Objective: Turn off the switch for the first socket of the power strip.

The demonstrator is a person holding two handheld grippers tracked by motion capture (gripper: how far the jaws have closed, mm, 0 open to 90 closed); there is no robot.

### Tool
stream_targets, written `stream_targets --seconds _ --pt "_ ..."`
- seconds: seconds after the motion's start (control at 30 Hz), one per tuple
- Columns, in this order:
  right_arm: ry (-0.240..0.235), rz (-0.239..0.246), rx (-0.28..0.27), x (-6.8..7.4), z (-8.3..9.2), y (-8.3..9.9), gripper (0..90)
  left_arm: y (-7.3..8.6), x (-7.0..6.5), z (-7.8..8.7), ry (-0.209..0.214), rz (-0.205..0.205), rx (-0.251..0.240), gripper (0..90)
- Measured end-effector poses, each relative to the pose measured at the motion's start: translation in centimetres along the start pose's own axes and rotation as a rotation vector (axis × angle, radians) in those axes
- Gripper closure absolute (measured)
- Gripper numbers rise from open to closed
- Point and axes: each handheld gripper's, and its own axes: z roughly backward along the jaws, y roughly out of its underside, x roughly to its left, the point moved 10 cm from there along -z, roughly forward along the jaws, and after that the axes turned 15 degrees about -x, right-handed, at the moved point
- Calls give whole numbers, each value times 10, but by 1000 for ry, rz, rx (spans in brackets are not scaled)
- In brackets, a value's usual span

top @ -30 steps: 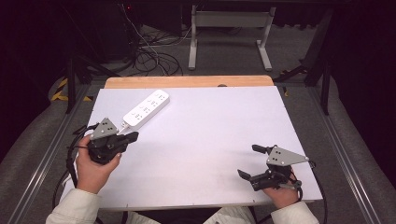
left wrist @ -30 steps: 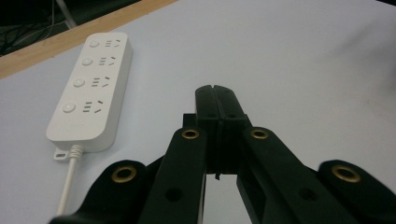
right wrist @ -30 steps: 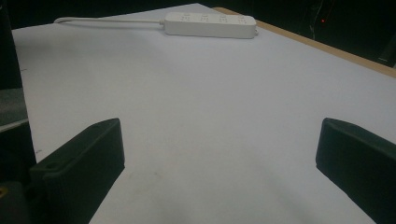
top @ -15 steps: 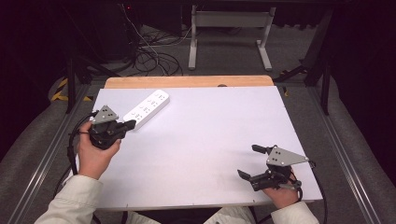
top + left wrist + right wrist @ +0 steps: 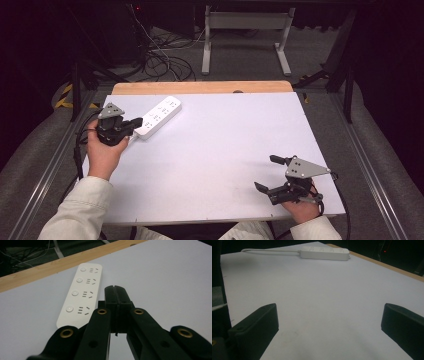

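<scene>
Left gripper (image 5: 134, 123), jaws closed on nothing, beside the power strip (image 5: 157, 116) near the desk's (image 5: 215, 150) far-left corner; right gripper (image 5: 267, 174), jaws wide open, near-right corner.

text: none legible | labels: none | numbers: none

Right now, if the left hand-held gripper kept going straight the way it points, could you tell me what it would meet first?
Probably the white rectangular plastic power strip: the shut left hand-held gripper aims along its right edge and may only graze it. Beyond lies the white table sheet; its height above that is unclear.
</scene>
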Motion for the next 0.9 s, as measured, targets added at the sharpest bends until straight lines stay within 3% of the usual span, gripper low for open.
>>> stream_targets --seconds 0.53,0.9 --pt "-7 0 1 1 0 0 17 19 38 -33 -100 69 18 900" --pt "-12 -2 0 1 0 1 17 28 49 -48 -126 129 18 900"
